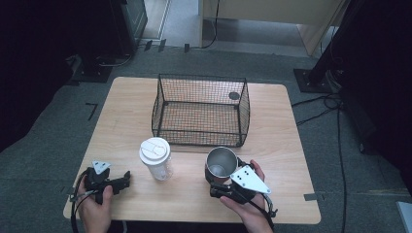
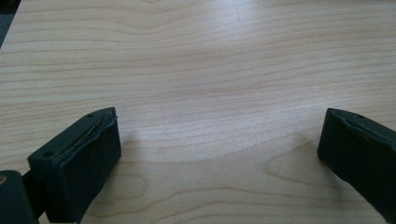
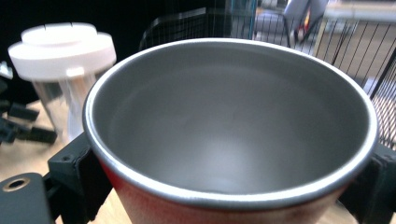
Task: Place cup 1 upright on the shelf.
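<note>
A metal cup (image 1: pixel 221 164) with a steel inside and a red outside stands near the table's front right. My right gripper (image 1: pixel 221 176) has a jaw on each side of it, pressed to its wall. In the right gripper view the cup (image 3: pixel 229 121) looms close between the two black jaws of the right gripper (image 3: pixel 226 198). A clear plastic tumbler with a white lid (image 1: pixel 155 158) stands upright left of the cup, also seen as the tumbler (image 3: pixel 65 65). My left gripper (image 1: pixel 125 180) lies near the front left edge, and the left gripper (image 2: pixel 219 121) is open over bare wood.
A black wire basket (image 1: pixel 243 114) sits mid-table behind both cups, its mesh (image 3: pixel 187 23) close behind the metal cup. The wooden table (image 1: pixel 274 131) has bare room at its left and right sides. Cables and stands lie on the floor around it.
</note>
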{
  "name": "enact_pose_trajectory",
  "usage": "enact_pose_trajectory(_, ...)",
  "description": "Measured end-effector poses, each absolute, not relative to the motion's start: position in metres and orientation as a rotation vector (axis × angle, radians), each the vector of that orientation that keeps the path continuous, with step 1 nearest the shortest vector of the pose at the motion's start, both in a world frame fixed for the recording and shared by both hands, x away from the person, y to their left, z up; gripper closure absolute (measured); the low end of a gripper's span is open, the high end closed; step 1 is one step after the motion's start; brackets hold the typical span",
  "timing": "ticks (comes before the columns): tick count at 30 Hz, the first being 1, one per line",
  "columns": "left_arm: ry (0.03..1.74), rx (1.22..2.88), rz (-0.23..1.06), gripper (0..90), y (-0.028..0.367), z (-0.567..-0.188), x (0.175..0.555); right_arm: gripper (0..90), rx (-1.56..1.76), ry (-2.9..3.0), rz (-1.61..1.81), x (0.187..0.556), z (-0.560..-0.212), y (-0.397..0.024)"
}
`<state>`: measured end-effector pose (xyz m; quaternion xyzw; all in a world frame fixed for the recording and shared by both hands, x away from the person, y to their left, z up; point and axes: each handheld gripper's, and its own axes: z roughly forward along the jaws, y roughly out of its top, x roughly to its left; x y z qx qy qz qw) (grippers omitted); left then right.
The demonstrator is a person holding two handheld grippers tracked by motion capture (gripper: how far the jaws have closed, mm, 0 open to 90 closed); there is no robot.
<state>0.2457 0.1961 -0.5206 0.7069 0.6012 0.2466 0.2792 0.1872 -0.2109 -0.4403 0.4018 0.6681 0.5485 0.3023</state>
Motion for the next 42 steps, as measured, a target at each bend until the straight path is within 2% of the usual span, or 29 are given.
enact_pose_trajectory(9,1.613,1.896,0.662,0.0,0.196,-0.521,0.246,7.3,0.895,1.54,1.524,0.194,-0.439,-0.205)
enact_pose_trajectory(18,1.613,1.897,0.661,0.0,0.196,-0.521,0.246,7.3,0.839,1.425,1.576,0.205,-0.422,-0.205)
enact_pose_trajectory(32,1.613,1.894,0.661,0.0,0.196,-0.521,0.246,7.4,0.849,1.355,1.593,0.235,-0.399,-0.209)
enact_pose_trajectory(42,1.614,1.895,0.661,0.0,0.196,-0.521,0.246,7.3,0.93,1.321,1.6,0.259,-0.398,-0.213)
